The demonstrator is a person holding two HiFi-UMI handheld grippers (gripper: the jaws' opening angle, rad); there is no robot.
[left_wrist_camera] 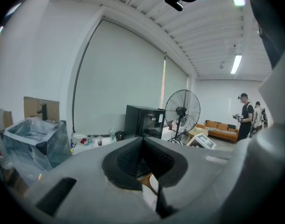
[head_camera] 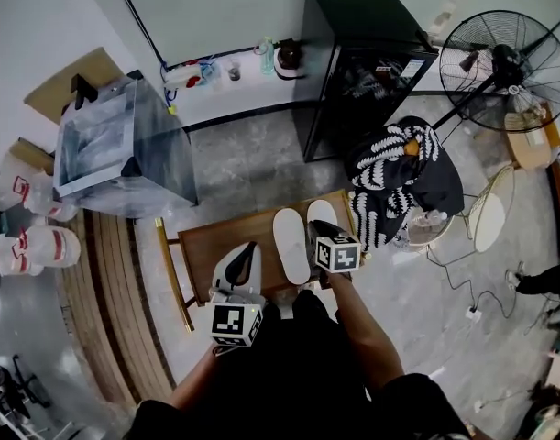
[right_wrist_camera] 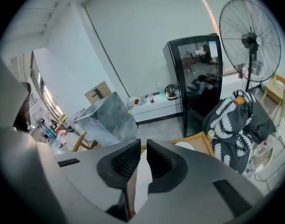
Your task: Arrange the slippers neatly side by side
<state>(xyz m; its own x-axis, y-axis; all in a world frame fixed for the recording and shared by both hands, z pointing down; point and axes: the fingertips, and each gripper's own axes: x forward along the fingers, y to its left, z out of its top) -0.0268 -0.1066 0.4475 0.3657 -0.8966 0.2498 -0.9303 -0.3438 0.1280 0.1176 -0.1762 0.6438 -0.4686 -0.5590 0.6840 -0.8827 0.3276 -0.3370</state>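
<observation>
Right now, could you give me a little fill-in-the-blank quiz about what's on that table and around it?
1. On the wooden table lie ___ slippers.
2. Both slippers are ___ in colour.
3. In the head view, the standing fan is to the ___ of the black cabinet.
4. The left claw has its jaws together and grips ___.

Missing words: two; white; right; nothing.

Person wore dark clothing (head_camera: pixel 302 374). Left gripper (head_camera: pixel 247 248) and right gripper (head_camera: pixel 318 225) had grey moulded plastic bodies, black ribbed pads (right_wrist_camera: pixel 121 162), and white cubes with black square markers (head_camera: pixel 236 322).
</observation>
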